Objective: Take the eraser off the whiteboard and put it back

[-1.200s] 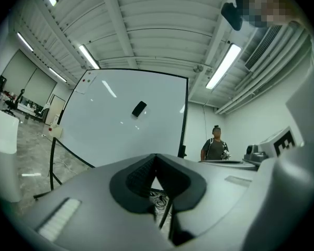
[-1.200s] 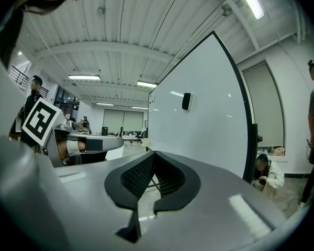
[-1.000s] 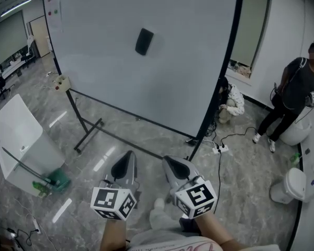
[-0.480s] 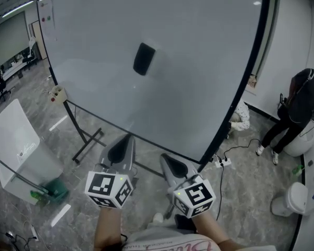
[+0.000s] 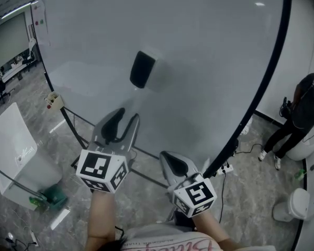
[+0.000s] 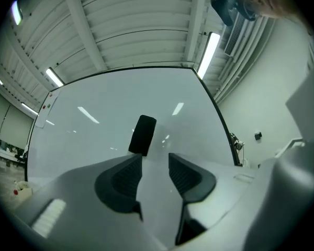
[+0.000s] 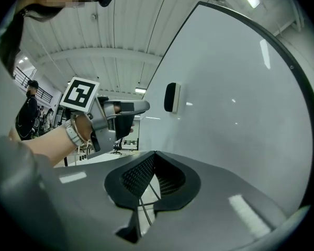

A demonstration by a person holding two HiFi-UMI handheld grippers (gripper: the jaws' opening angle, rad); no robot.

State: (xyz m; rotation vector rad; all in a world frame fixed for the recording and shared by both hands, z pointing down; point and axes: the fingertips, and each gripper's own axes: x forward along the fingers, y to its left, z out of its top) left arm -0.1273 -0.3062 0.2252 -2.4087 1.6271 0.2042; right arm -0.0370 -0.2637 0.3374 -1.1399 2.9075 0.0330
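A black eraser (image 5: 142, 69) clings to the big whiteboard (image 5: 209, 61), above and a little right of my left gripper (image 5: 120, 123). That gripper is raised toward the board and its jaws are opening, with nothing between them. In the left gripper view the eraser (image 6: 142, 135) stands just beyond the fingertips of the left gripper (image 6: 155, 163), apart from them. My right gripper (image 5: 170, 163) hangs lower and to the right, shut and empty. The right gripper view shows its own tips (image 7: 153, 161) together, the eraser (image 7: 170, 97) on the board, and the left gripper (image 7: 123, 114) below it.
The whiteboard's black frame (image 5: 261, 88) runs down to a stand on the marble floor. A person in dark clothes (image 5: 303, 109) stands at the right by a white round bin (image 5: 298, 203). A white panel (image 5: 13, 140) and a green item (image 5: 52, 195) sit at the left.
The whiteboard and eraser have come closer and grown larger. My left gripper rose toward the eraser and its jaws went from shut to parted. The right gripper stayed low and shut.
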